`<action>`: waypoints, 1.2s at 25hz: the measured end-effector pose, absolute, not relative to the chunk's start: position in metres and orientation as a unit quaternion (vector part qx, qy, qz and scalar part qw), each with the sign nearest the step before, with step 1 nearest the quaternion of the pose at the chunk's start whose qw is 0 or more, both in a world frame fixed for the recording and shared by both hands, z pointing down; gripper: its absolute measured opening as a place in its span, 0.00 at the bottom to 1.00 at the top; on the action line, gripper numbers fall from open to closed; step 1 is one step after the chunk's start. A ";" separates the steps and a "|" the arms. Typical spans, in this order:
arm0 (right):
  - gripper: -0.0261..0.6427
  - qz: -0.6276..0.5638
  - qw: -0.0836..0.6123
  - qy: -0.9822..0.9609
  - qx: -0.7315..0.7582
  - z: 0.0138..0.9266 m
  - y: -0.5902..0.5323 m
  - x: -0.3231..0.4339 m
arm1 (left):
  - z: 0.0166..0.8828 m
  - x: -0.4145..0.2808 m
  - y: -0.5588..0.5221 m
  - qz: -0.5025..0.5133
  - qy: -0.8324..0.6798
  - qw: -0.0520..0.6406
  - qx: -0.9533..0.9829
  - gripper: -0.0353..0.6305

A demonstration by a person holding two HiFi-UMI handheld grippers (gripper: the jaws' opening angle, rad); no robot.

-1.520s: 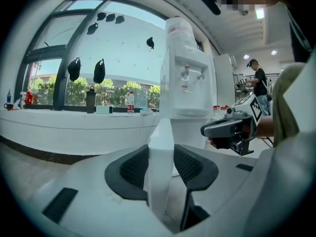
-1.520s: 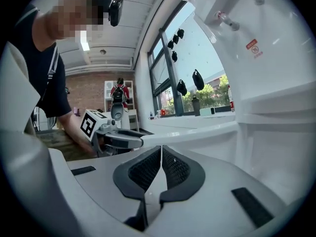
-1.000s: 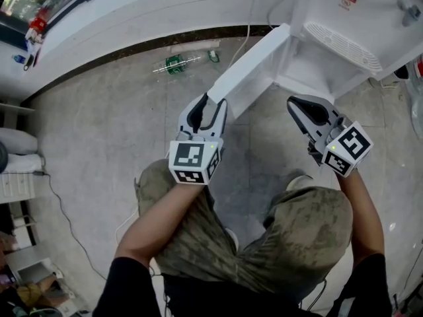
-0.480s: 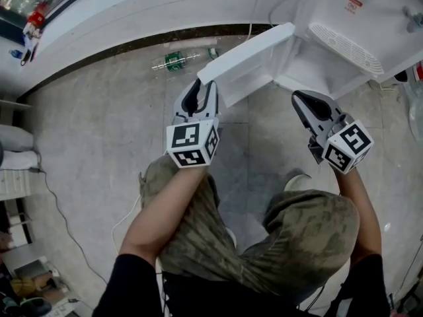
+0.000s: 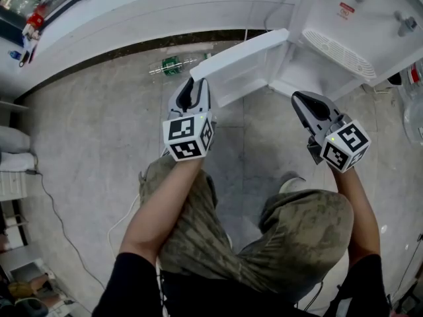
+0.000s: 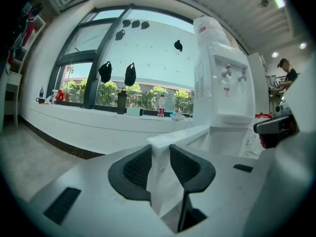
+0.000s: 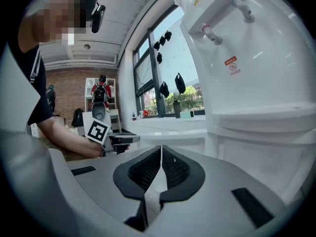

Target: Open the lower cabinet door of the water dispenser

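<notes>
Swung further out since a second ago, the lower cabinet door (image 5: pixel 246 63) stands wide open, the left gripper (image 5: pixel 196 84) at its free edge.
Left forearm (image 5: pixel 162 203) reaches forward; the jaws have just been closing and clamp the door's thin, smooth white plastic edge. Right gripper (image 5: pixel 299 100) hovers level beside the water dispenser (image 5: pixel 344 15), ribbed black pads (image 7: pixel 146 169) together on nothing, above grey stone floor tiles (image 5: pixel 99 124).

Grey tiled floor (image 5: pixel 99 131), white windowsill (image 5: pixel 132 15), large sunlit window (image 6: pixel 148 58), brick wall (image 7: pixel 74 95)
</notes>
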State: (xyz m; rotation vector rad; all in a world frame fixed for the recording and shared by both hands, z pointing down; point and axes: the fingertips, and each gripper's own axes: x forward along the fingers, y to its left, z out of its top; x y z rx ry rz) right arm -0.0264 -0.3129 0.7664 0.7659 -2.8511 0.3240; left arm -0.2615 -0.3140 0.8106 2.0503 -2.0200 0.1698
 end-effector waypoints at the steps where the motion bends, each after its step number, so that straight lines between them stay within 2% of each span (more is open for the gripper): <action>1: 0.05 0.110 0.085 -0.956 0.259 0.765 -0.315 -0.025 | 0.811 -0.263 -0.316 0.058 -0.696 0.128 0.704 0.22; 30: 0.05 0.131 0.076 -0.942 0.298 0.769 -0.333 -0.013 | 0.810 -0.289 -0.347 0.063 -0.725 0.121 0.675 0.18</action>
